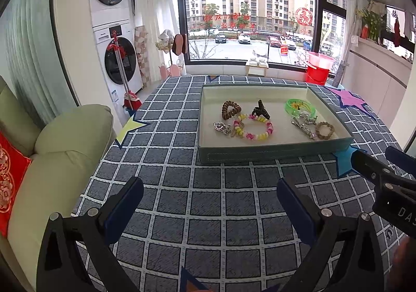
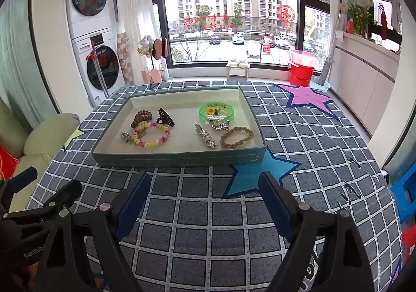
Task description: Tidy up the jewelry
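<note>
While both grippers (image 1: pixel 210 203) (image 2: pixel 205 195) hover spread wide (nothing held), jewelry tray (image 2: pixel 179 158) ahead, checked cloth (image 2: pixel 208 240) beneath

The left gripper (image 1: pixel 210 203) is black with dark blue pads (image 1: pixel 124 210) and silver screws. The right gripper (image 2: pixel 205 199) looks the same. White lettering marks the black bodies.

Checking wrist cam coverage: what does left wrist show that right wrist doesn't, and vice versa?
Left wrist only: the red embroidered cushion on the sofa, and the yellow star almost whole. Right wrist only: the pink star entire, the blue stool at the right edge, and black writing on the cloth. Both share: the tray with its jewelry, such as the green bangle and pastel bead bracelet, plus both open tongs, left and right, over the checked tablecloth.
</note>
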The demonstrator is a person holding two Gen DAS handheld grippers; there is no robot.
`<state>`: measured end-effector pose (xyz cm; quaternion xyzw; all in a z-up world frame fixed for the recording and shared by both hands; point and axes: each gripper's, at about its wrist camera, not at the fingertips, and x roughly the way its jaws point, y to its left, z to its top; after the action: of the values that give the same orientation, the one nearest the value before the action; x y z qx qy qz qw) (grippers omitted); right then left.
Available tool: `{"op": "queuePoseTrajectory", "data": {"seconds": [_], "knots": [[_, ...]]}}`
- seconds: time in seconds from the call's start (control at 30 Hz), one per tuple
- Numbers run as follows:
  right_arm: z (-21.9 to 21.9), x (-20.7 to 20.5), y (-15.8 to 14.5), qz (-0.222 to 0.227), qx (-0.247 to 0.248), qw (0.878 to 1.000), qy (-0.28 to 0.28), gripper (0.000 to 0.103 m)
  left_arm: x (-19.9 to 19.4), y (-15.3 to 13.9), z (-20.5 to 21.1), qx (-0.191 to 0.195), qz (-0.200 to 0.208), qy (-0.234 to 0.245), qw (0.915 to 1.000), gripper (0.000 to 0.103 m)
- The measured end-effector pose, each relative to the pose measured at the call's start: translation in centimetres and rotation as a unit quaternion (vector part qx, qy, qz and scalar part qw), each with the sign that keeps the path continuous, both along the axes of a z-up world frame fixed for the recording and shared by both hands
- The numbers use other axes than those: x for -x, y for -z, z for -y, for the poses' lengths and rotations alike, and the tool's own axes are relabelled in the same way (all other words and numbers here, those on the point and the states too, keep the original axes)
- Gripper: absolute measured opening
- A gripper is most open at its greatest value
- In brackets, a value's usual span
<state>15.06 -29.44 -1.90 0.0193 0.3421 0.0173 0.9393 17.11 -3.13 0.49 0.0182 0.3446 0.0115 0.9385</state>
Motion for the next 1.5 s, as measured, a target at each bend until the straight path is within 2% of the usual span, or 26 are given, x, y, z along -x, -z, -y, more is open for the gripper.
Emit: {"op": "queuePoseTrajectory", "data": {"seconds": [1.5], "knots": [[-0.36,0.13,-0.16,-0.001,0.004,1.0,-0.003,0.087,-0.35,0.61,0.05,-0.001,-0.007,0.001,1.0,0.103]]}}
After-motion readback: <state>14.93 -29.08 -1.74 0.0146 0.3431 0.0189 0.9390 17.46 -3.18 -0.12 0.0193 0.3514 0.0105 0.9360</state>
